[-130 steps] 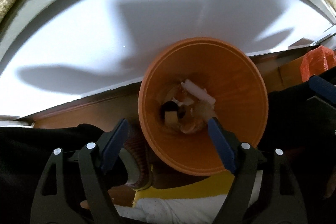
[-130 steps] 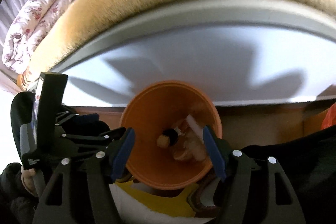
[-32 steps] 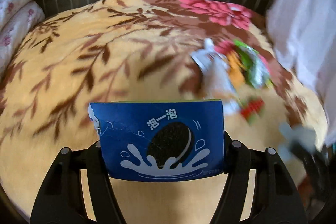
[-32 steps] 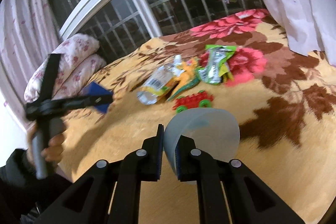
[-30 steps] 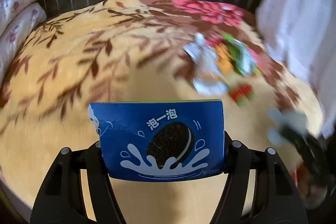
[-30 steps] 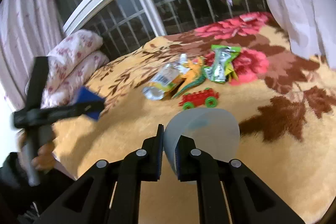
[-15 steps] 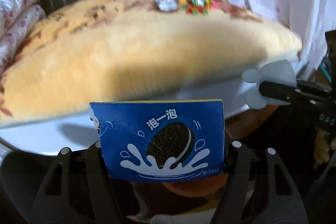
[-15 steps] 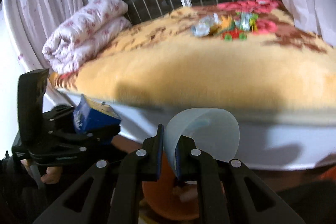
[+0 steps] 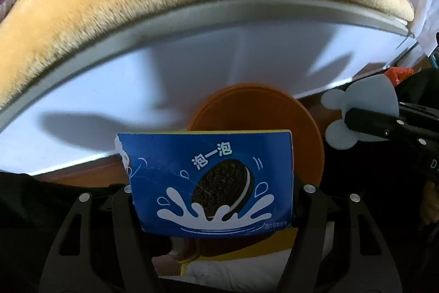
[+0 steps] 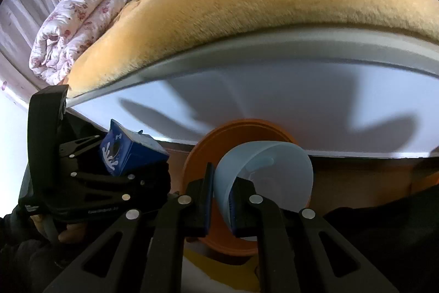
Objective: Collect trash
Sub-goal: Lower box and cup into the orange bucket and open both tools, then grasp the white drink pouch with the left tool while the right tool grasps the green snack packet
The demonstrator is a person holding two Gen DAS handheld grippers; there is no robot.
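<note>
Now we hold a blue cookie box clamped in our left gripper and a pale plastic cup pinched by its wall in our right gripper. Both hang beside the bed's edge, with the orange bin directly ahead and below. The cup sits squarely before the bin's mouth; the box is just left of it, so the right looks nearer to dropping.

"泡一泡" on blue cookie box
</note>
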